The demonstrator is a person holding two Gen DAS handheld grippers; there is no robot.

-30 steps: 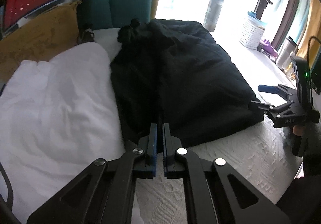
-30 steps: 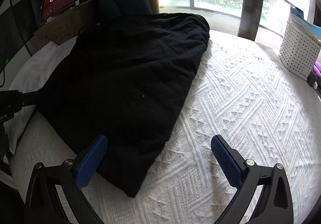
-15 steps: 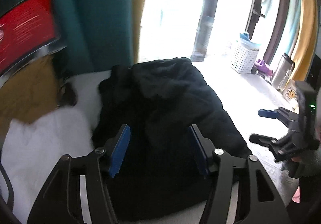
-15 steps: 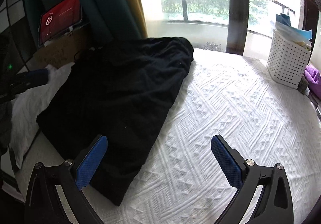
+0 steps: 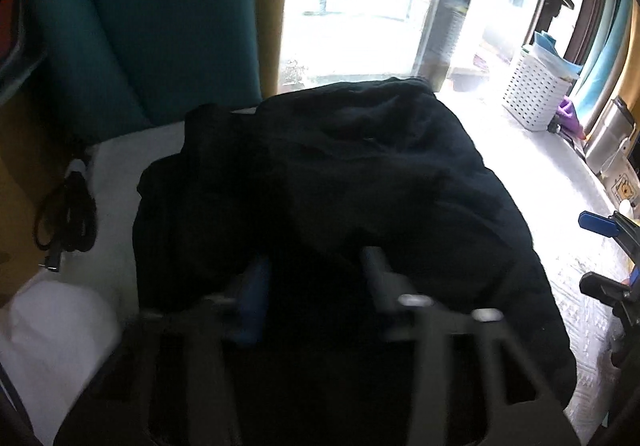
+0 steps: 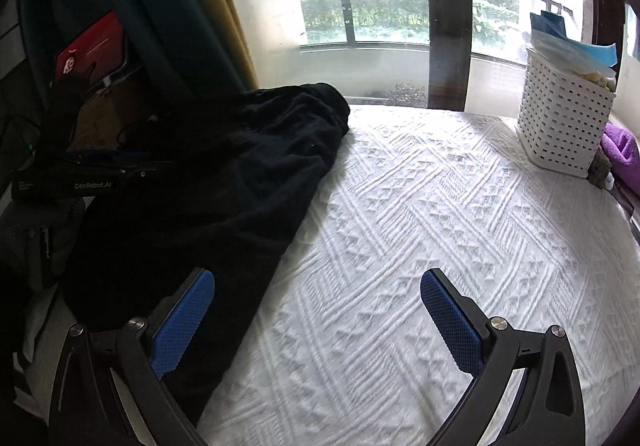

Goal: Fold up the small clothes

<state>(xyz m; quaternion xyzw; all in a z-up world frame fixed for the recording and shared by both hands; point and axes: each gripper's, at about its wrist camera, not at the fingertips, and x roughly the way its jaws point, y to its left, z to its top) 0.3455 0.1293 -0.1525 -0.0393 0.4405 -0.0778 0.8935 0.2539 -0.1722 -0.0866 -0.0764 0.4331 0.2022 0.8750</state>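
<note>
A black garment lies folded in a heap on the white textured bedspread; it also shows in the right wrist view at the left. My left gripper is open and empty, blurred, hovering above the garment's near part. My right gripper is open and empty, above the bedspread by the garment's right edge. It also shows in the left wrist view at the far right. The left gripper's body shows at the left of the right wrist view.
A white perforated basket stands at the bed's back right beside purple cloth. A white pillow and black cable lie left. Teal curtain, window and a red-screened tablet are behind.
My left gripper opened, let go of the garment and rose above it. My right gripper stayed open and pulled back and up from the garment's corner.
</note>
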